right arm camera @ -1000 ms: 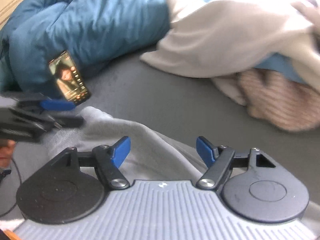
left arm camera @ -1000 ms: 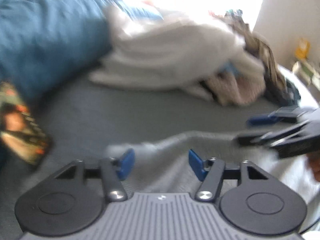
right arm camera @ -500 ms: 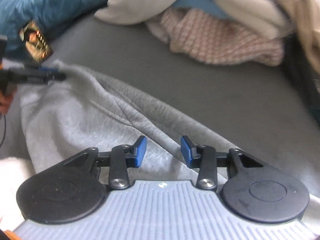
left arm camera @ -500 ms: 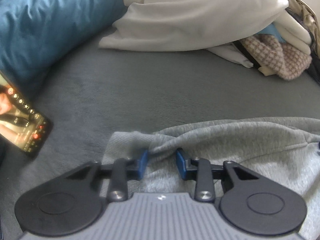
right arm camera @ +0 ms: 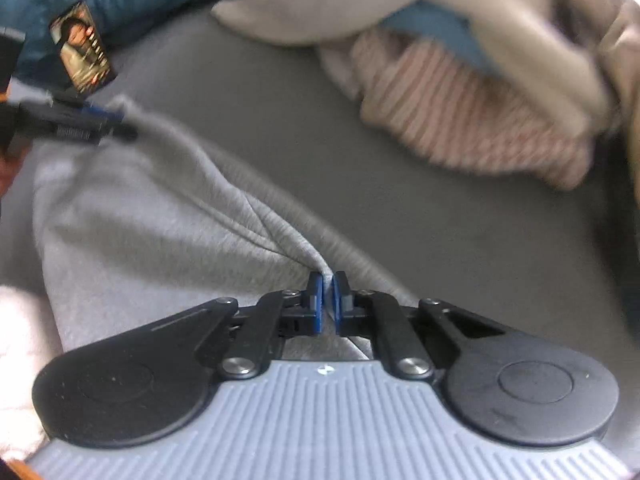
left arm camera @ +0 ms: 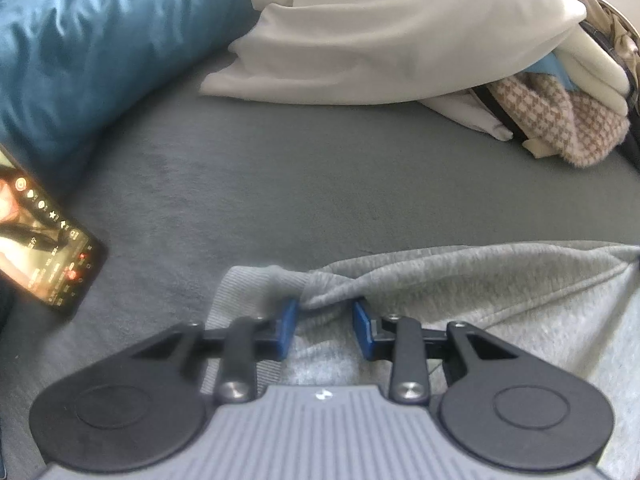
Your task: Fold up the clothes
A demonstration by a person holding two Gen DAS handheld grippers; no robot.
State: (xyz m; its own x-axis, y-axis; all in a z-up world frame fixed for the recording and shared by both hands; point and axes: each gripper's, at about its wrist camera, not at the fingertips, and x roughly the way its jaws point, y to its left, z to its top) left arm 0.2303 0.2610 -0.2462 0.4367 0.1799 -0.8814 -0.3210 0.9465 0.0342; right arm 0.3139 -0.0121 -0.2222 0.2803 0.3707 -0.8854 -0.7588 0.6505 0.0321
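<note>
Pinching the grey sweatshirt (right arm camera: 152, 240) hard, the right gripper (right arm camera: 328, 300) had its blue fingers (right arm camera: 317, 304) squeezed together on a raised ridge of fabric at the near edge of the bed (right arm camera: 420, 184). Over on the other side, the left gripper (left arm camera: 324, 322) sat at the ribbed hem, its fingers (left arm camera: 286, 328) part-closed with a twisted bunch of the sweatshirt (left arm camera: 460, 280) caught between them; from the right wrist view that same gripper (right arm camera: 108, 120) showed at the far left, clamped on the cloth's corner. The sweatshirt lay stretched between the two, rumpled, on the grey bed sheet. A lit phone (left arm camera: 36, 240) rested on the sheet to the left, against the blue duvet (left arm camera: 100, 48). Beyond, a white pillow (left arm camera: 400, 32) lay on a heap of clothes, a pink checked knit (left arm camera: 560, 120) poking out beneath.
</note>
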